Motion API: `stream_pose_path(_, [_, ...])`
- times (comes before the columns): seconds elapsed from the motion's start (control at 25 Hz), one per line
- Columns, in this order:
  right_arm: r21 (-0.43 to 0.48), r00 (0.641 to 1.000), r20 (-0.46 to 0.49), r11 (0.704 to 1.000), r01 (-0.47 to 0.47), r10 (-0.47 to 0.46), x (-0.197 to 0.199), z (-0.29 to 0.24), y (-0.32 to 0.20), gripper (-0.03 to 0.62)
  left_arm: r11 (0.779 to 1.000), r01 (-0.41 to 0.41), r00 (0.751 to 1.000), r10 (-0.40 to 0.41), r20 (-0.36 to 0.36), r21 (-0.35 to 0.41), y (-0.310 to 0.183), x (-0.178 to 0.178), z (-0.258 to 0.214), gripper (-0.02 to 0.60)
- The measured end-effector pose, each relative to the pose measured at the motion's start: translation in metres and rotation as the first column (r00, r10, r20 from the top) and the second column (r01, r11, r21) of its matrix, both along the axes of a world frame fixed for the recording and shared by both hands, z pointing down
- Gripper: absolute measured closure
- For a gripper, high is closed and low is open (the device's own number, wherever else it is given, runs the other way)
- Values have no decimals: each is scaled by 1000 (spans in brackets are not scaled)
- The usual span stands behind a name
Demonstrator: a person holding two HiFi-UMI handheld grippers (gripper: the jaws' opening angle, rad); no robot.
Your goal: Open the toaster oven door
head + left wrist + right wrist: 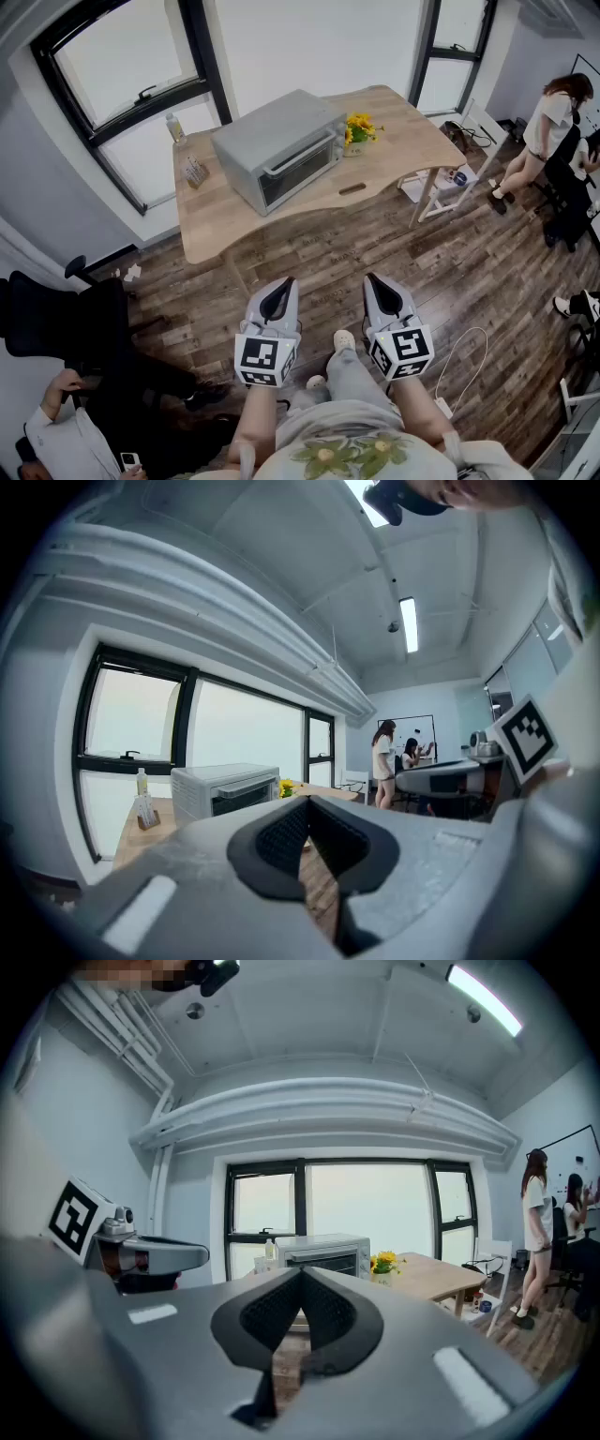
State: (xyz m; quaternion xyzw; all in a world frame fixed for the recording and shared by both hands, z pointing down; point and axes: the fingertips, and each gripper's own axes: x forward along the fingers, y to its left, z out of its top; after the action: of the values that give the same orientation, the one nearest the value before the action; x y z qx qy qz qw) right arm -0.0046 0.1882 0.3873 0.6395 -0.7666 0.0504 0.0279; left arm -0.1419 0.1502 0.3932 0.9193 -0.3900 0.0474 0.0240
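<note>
So, both grippers are up front, well apart from the table. Left gripper point(279, 292) has its jaws pressed together w/ nothing between them; its own view point(307, 803) shows ribbed black pads meeting in a V inside a smooth grey plastic shell. Right gripper point(381, 291) is the same: jaws closed tip to tip, empty, w/ the same textured black pads point(302, 1274). Each carries a marker cube point(264, 359) w/ black-and-white squares.

Toaster oven point(278, 150) sits on the left-middle part of the table point(394, 150), turned at an angle, front facing the person's side. It's a boxy unit in matte silver-grey metal w/ rounded corners. The door has a dark glass pane, a pale frame and a straight bar handle along the top edge. Door is shut, flat against the body. Can't make out any knobs.

The table is light wood, smooth, w/ a wavy front edge and a slot cut near it. Yellow flowers point(359, 129) stand just beside the oven's right end. A small holder point(195, 172) and a clear bottle point(174, 127) stand at its left, near the window. The floor point(469, 272) is dark wood planks w/ visible grain.
</note>
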Motion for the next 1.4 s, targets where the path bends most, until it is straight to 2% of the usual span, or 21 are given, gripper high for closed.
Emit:
stream_pose_path(0.2, [10,1000,-12,1000,13,-13,4,-3,-15,595,1000,10,1000,-10,6,6,-14,3,-3,577])
stream_pose_path(0.4, [61,996,-65,997,57,-53,12,-13,-40,595,999,13,999,-15,43,46,-34,13,-9,577])
stream_pose_path(0.52, [71,991,-117,994,80,-72,19,-16,-60,594,998,9,998,-13,68,58,-52,22,-8,538])
stream_pose_path(0.6, [63,985,-145,993,104,-94,23,-17,-74,562,998,4,997,-9,76,58,-65,27,-9,500])
stream_pose_path(0.68, [59,980,-167,991,120,-109,28,-18,-90,534,999,-4,999,2,46,51,-78,34,-15,471])
stream_pose_path(0.8, [50,972,-197,989,142,-130,36,-20,-113,488,999,-4,1000,3,14,51,-98,40,-23,392])
stream_pose_path(1.04, [48,955,-239,980,194,-177,48,-25,-156,429,998,11,996,-16,82,61,-133,47,-22,362])
stream_pose_path(1.24, [46,937,-277,971,235,-214,59,-27,-190,414,999,35,989,-40,141,35,-160,50,-8,362])
stream_pose_path(1.4, [44,918,-314,962,270,-243,72,-28,-216,414,999,40,992,-43,122,20,-184,60,-11,344])
